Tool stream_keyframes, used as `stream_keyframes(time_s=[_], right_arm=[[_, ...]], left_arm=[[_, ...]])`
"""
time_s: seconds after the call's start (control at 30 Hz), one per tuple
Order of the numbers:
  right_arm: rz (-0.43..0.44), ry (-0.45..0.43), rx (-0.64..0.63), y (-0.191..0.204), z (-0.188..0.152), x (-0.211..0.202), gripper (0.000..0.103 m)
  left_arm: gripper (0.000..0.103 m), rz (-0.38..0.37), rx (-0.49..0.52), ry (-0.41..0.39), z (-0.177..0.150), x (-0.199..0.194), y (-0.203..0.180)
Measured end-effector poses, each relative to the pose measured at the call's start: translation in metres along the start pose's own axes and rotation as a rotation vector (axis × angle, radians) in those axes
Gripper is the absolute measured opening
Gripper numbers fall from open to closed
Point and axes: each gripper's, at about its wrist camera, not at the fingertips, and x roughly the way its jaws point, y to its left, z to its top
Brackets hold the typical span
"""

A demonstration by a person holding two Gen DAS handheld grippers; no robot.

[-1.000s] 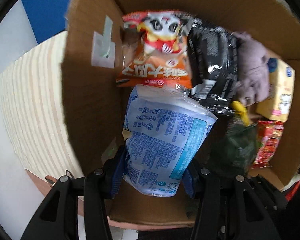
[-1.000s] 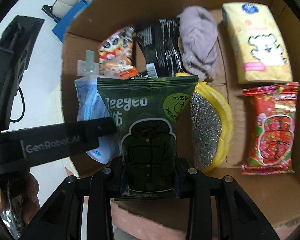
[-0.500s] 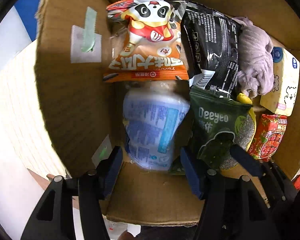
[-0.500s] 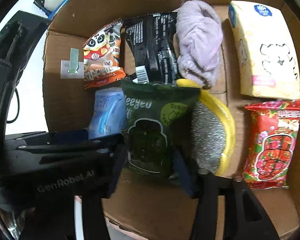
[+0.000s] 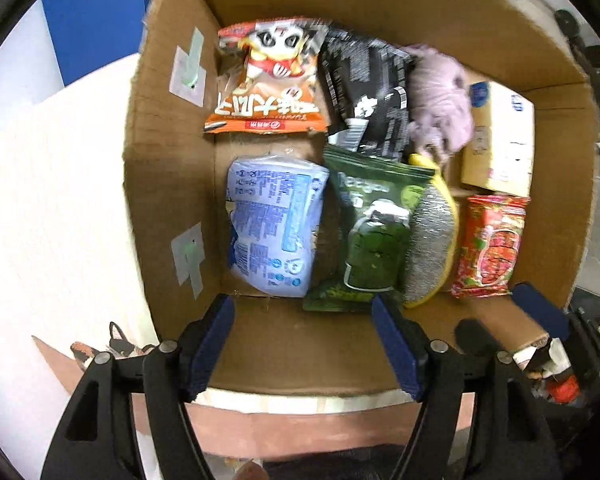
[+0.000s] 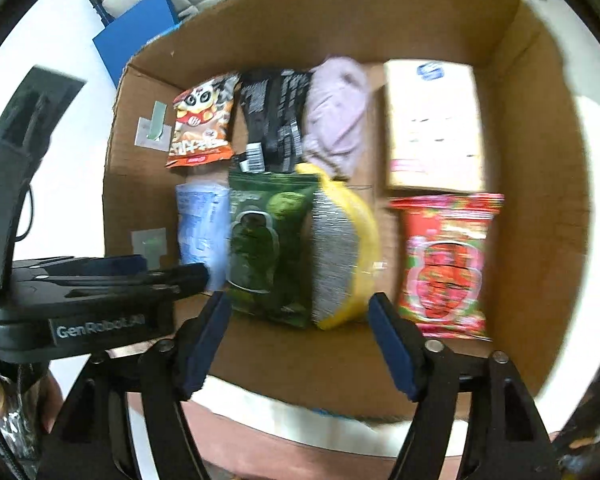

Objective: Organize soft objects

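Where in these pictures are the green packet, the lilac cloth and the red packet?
green packet (image 6: 260,244), right wrist view, on its printed front.
lilac cloth (image 6: 336,116), right wrist view, mid-fold.
red packet (image 5: 492,244), left wrist view, centre of its front.

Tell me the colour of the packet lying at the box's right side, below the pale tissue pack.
The packet is red with pink floral print, clearest in the right wrist view.

A second ago each gripper clamped a packet. Now the left gripper (image 5: 303,342) is spread and back above the near wall of the cardboard box (image 5: 284,344), its pale blue packet (image 5: 274,224) lying inside. The right gripper (image 6: 298,340) is likewise parted and withdrawn, its green pouch (image 6: 266,240) lying beside the blue one.
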Motion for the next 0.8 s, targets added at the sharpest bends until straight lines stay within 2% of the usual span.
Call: stream_keyframes(time_s=[0.03,0.1,0.13,0.23,0.33,0.37,0.47,0.57,0.8], right_arm=[[-0.014,-0.009,-0.006,-0.005,-0.006,-0.007,0.076],[-0.050,-0.026,-0.018,-0.012,-0.014,-0.017,0.080],[-0.064,-0.033,-0.020,-0.014,-0.017,-0.022,0.086],[-0.111,-0.055,-0.025,-0.021,-0.030,-0.032,0.088],[-0.136,-0.067,-0.018,-0.024,-0.036,-0.039,0.098],[-0.139,-0.074,-0.013,-0.027,-0.040,-0.044,0.099],[-0.141,-0.086,0.001,-0.034,-0.047,-0.050,0.099],[-0.164,-0.105,0.005,-0.037,-0.052,-0.056,0.103],[-0.191,-0.155,0.019,-0.041,-0.060,-0.070,0.103]], left_arm=[[0.085,-0.001,-0.002,-0.020,-0.005,-0.003,-0.003],[0.089,-0.001,-0.002,-0.080,-0.020,-0.010,-0.004],[0.090,0.006,0.001,-0.105,-0.025,-0.014,-0.006],[0.090,0.012,0.007,-0.175,-0.037,-0.024,-0.009],[0.090,0.018,0.023,-0.217,-0.053,-0.029,-0.013],[0.090,0.019,0.025,-0.223,-0.046,-0.033,-0.014],[0.090,0.019,0.025,-0.261,-0.055,-0.044,-0.019],[0.100,0.038,0.022,-0.306,-0.057,-0.059,-0.022],[0.100,0.039,0.023,-0.370,-0.070,-0.073,-0.025]])
